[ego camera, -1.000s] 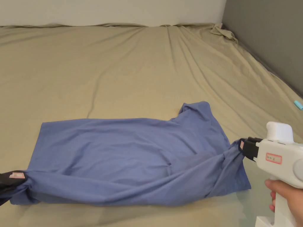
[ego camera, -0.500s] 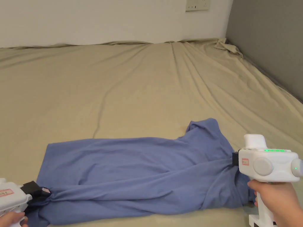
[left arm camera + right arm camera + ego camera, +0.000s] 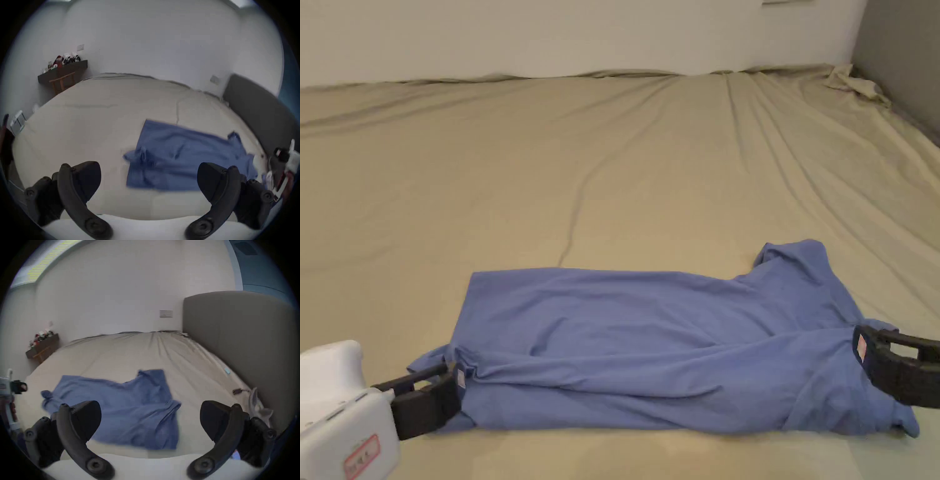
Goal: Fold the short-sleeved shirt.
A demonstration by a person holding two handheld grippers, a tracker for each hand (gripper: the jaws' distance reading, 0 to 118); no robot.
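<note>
Beige bed [image 3: 612, 156], blue shirt [image 3: 650, 337] lengthwise left-right.

A blue short-sleeved shirt [image 3: 650, 350] lies on a beige bed sheet [image 3: 612, 156], folded lengthwise into a long, loosely wrinkled band. Its hem end points left and its shoulder end right, where one sleeve [image 3: 800, 262] sticks up toward the far side. The near edge is doubled over in soft creases, and a small bunched corner juts out at the lower left.
</note>
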